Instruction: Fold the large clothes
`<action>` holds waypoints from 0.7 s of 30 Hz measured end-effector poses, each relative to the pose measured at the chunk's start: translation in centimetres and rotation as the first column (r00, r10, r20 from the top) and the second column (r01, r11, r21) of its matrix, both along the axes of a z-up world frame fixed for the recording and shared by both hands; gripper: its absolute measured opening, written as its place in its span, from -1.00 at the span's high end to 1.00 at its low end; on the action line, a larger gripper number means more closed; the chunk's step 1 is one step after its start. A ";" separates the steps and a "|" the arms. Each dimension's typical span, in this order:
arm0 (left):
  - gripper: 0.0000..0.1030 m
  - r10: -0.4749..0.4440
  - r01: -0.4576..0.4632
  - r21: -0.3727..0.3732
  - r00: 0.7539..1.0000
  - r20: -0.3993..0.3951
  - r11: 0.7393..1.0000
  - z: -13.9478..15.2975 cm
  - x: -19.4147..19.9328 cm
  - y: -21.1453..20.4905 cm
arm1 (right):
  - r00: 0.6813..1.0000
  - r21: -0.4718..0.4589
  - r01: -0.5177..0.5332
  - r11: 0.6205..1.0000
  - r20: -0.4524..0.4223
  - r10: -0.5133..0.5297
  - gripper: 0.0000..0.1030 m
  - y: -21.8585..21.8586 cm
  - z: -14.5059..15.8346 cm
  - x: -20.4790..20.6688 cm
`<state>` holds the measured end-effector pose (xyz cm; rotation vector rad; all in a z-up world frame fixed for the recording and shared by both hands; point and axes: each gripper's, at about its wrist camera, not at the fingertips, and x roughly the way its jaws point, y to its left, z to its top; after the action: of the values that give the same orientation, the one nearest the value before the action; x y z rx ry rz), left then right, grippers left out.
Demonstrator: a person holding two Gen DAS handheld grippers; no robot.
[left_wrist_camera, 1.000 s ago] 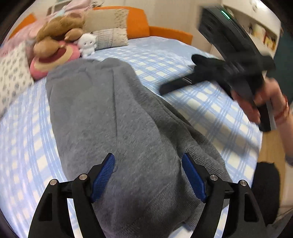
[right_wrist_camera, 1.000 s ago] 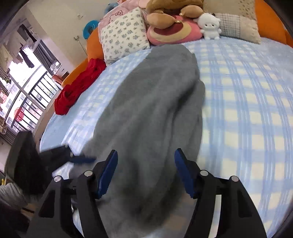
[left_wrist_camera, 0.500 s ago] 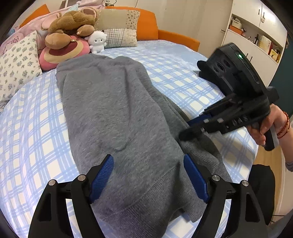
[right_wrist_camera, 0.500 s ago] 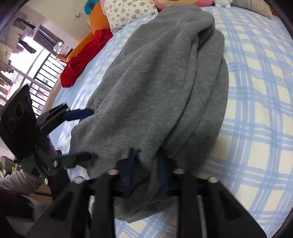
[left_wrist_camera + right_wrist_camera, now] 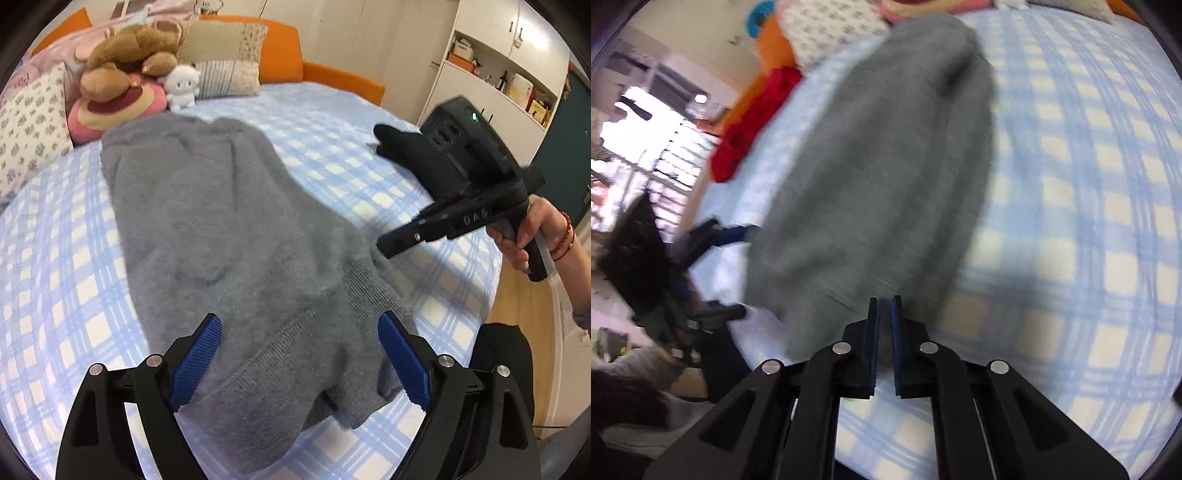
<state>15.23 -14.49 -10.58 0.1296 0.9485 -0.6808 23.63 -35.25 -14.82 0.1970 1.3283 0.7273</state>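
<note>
A large grey sweater (image 5: 229, 229) lies lengthwise on the blue checked bed (image 5: 55, 258), its ribbed hem toward me. My left gripper (image 5: 299, 325) hovers over the hem with its jaws opening. The fabric lies between the blue pads, which do not press on it. A hand holds my right gripper (image 5: 384, 253) at the sweater's right edge. In the right wrist view, which is blurred, that gripper (image 5: 882, 301) is shut, pinching the edge of the grey sweater (image 5: 879, 166). The left gripper (image 5: 735, 273) shows at the far left there, its fingers spread.
Plush toys (image 5: 125, 62) and pillows (image 5: 225, 70) crowd the head of the bed against an orange headboard (image 5: 280, 48). A red garment (image 5: 757, 118) lies at the bed's left side. White shelving (image 5: 498, 74) and wooden floor (image 5: 524, 295) are on the right.
My right gripper dropped onto the sweater's right edge and closed on the fabric, which now pulls up toward it. The left jaws widened slightly and stayed over the hem.
</note>
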 end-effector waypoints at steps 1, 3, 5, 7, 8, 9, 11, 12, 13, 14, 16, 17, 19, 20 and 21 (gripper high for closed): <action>-0.72 0.002 -0.002 0.004 1.000 -0.010 1.000 -0.5 0.0 -0.2 | 1.000 0.001 0.011 1.000 -0.023 -0.011 0.86 -0.2 -0.7 -0.1; -0.72 0.004 -0.004 0.011 1.000 0.006 1.000 -0.7 -0.2 -0.3 | 0.999 0.009 0.036 0.999 -0.034 -0.035 0.85 -0.9 -1.2 -0.6; -0.72 0.005 -0.005 0.000 1.000 0.014 1.000 -0.4 -0.4 -0.2 | 0.998 0.066 0.052 0.996 -0.019 -0.051 0.82 -1.3 -0.1 -1.2; -0.73 0.006 -0.006 -0.010 1.000 0.012 1.000 -0.2 -0.4 0.0 | 0.999 0.103 0.043 0.994 0.020 -0.045 0.77 -1.2 1.7 -1.7; -0.73 0.008 -0.008 -0.006 1.000 0.017 1.000 -0.1 -0.5 0.1 | 0.999 0.123 0.027 0.992 0.030 -0.031 0.72 -0.9 2.6 -1.9; -0.73 0.007 -0.007 0.000 1.000 0.021 1.000 -0.2 -0.6 0.1 | 1.000 0.146 -0.002 0.989 0.030 -0.002 0.53 -0.1 3.3 -2.1; -0.73 0.008 -0.008 0.008 0.999 0.034 1.000 -0.1 -0.9 0.1 | 0.998 0.126 -0.043 0.991 0.053 0.037 0.00 1.8 4.3 -2.5; -0.73 0.010 -0.010 0.013 0.999 0.047 1.000 0.0 -1.1 0.1 | 0.996 0.107 -0.063 0.992 0.065 0.056 -0.09 2.7 4.5 -2.7; -0.73 0.012 -0.013 0.018 0.998 0.061 1.000 0.1 -1.4 0.2 | 0.995 0.086 -0.082 0.993 0.069 0.076 -0.09 3.5 4.5 -2.8; -0.74 0.014 -0.016 0.027 0.997 0.079 1.000 0.3 -1.7 0.2 | 0.995 0.072 -0.091 0.993 0.057 0.087 -0.09 4.3 4.4 -2.8; -0.74 0.021 -0.028 0.058 0.993 0.120 0.998 0.7 -2.3 0.4 | 0.996 0.041 -0.082 0.996 0.038 0.080 -0.09 5.4 3.9 -2.6; -0.75 0.028 -0.038 0.071 0.990 0.140 0.997 0.8 -2.6 0.7 | 0.997 0.017 -0.070 0.997 0.028 0.070 -0.09 5.5 3.5 -2.4; -0.78 0.038 -0.048 0.067 0.989 0.141 0.997 0.9 -2.8 1.3 | 0.999 -0.010 -0.051 0.999 0.004 0.051 -0.09 5.3 2.6 -2.5; -0.78 0.044 -0.053 0.060 0.990 0.136 0.997 0.9 -2.7 1.5 | 0.999 -0.011 -0.047 0.999 -0.003 0.047 -0.09 5.7 2.3 -2.4; -0.78 0.052 -0.058 0.048 0.991 0.122 0.997 0.8 -2.6 1.9 | 0.999 -0.006 -0.040 0.999 -0.010 0.040 -0.09 5.9 2.0 -2.3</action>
<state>12.67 -12.57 -9.77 0.1877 0.8507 -0.5913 21.30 -29.35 -12.82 0.1700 1.3466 0.7564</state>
